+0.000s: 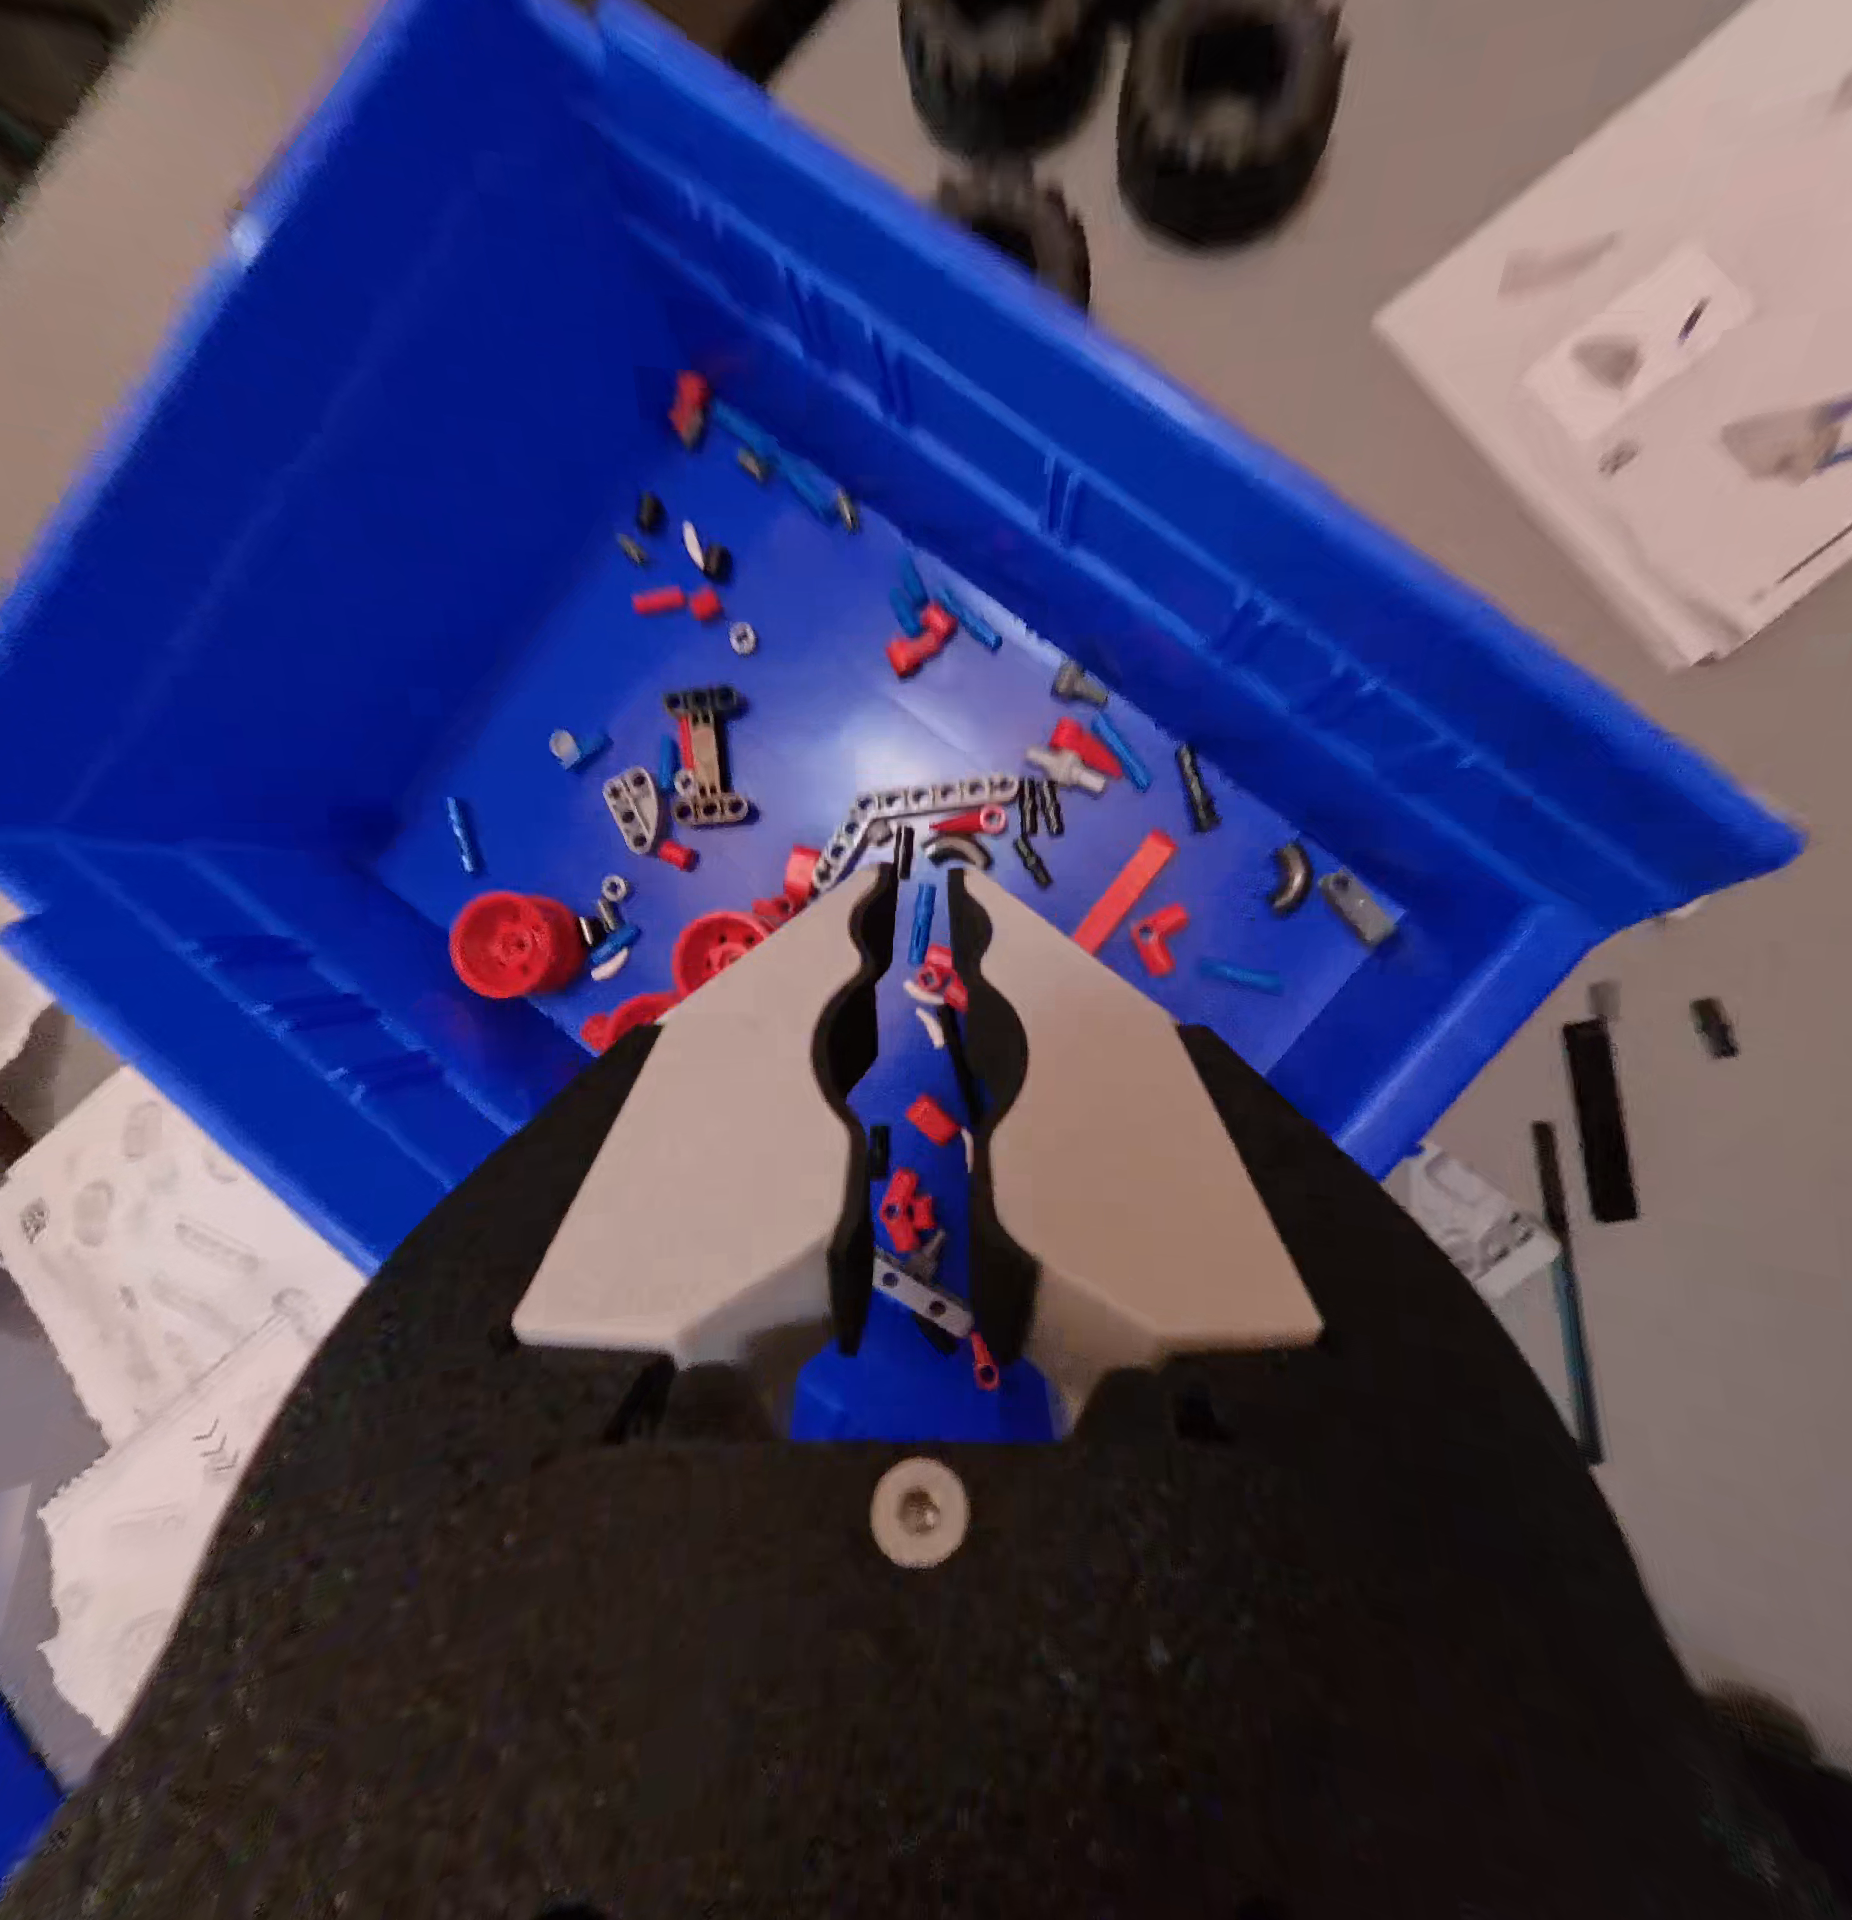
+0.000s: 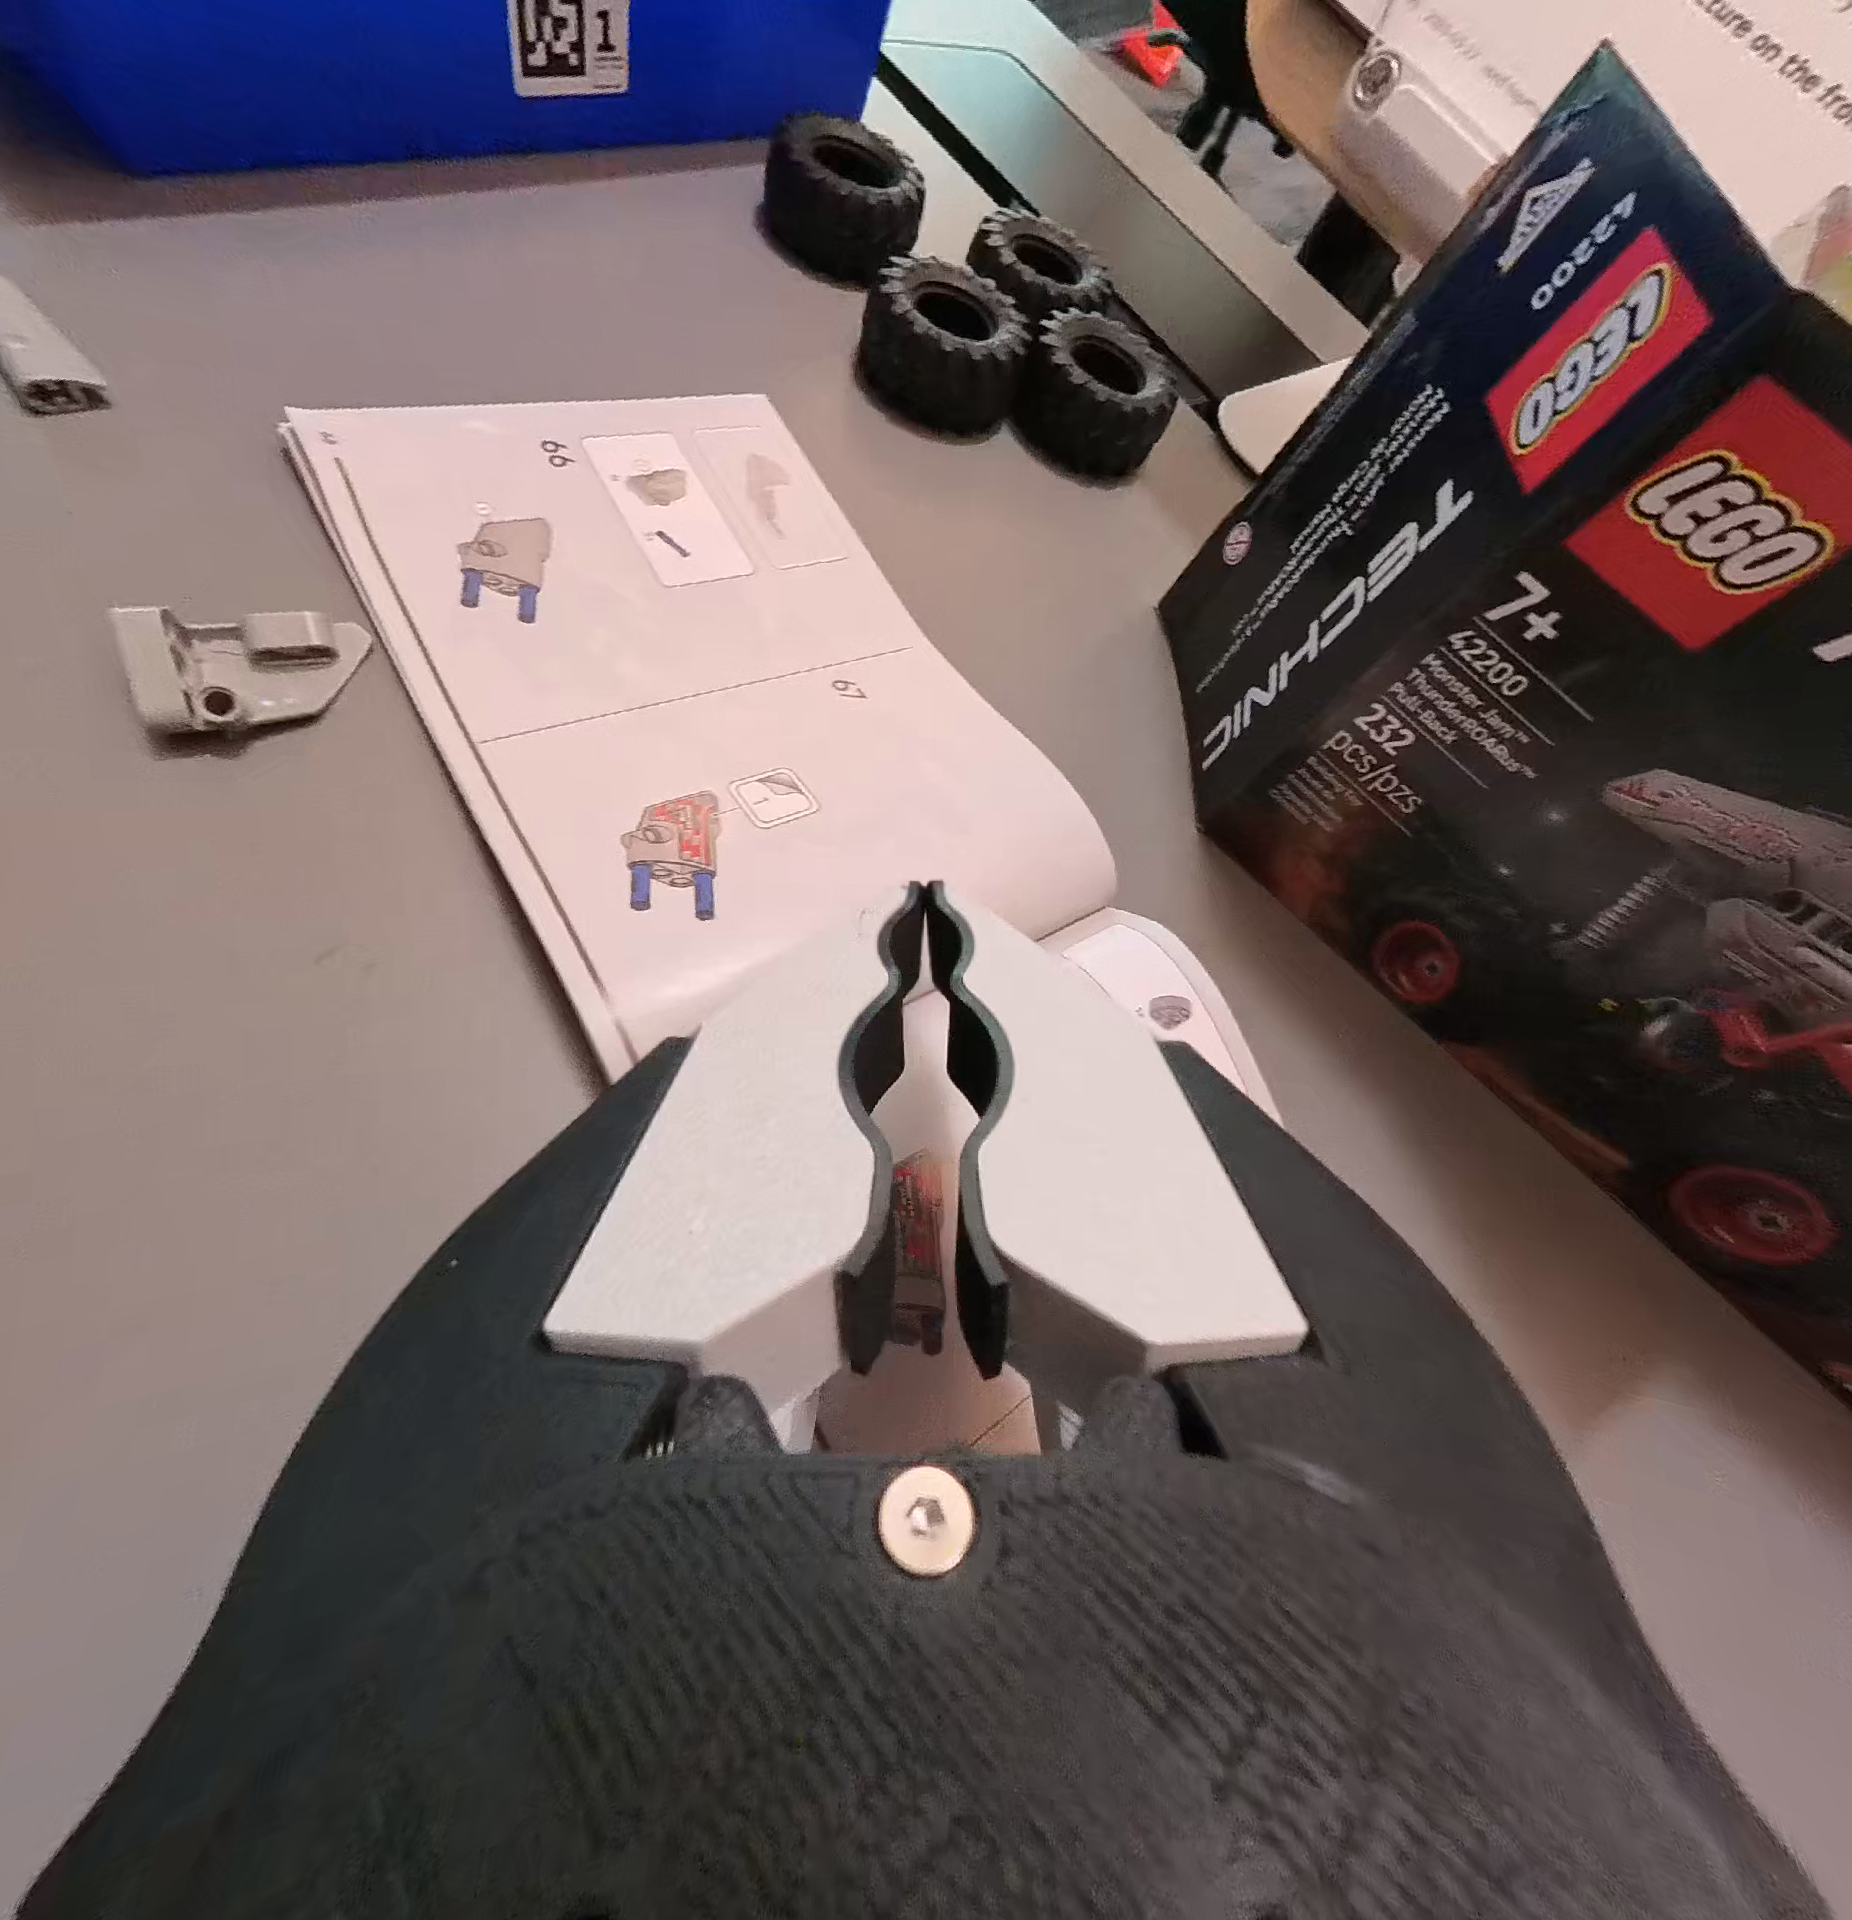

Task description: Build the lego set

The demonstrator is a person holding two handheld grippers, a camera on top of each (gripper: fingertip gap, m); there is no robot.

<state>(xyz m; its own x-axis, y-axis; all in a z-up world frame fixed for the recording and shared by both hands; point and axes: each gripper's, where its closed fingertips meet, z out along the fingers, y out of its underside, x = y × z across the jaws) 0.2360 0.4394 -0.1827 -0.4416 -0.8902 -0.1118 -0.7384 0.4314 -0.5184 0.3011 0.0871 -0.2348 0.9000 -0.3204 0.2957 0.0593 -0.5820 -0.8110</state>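
My left gripper (image 1: pixel 918 878) hangs over a blue bin (image 1: pixel 309 499), its jaws a narrow gap apart with nothing between them. On the bin floor lie many small Lego parts: red wheel hubs (image 1: pixel 511 943), a grey angled beam (image 1: pixel 927 808), a red beam (image 1: pixel 1124 891), and blue and black pins. A blue pin (image 1: pixel 923 921) and a black pin (image 1: pixel 904 850) lie right below the tips. My right gripper (image 2: pixel 927 889) is shut and empty, low over the open instruction booklet (image 2: pixel 652 644).
Several black tyres (image 2: pixel 948 338) stand at the back of the grey table. The Lego box (image 2: pixel 1545 665) lies on the right. Two grey panel parts (image 2: pixel 231 665) (image 2: pixel 34 348) lie left of the booklet. Black beams (image 1: pixel 1599 1117) lie right of the bin, papers (image 1: pixel 163 1288) on its left. My hands' fingertips stand some 35 centimetres from each other.
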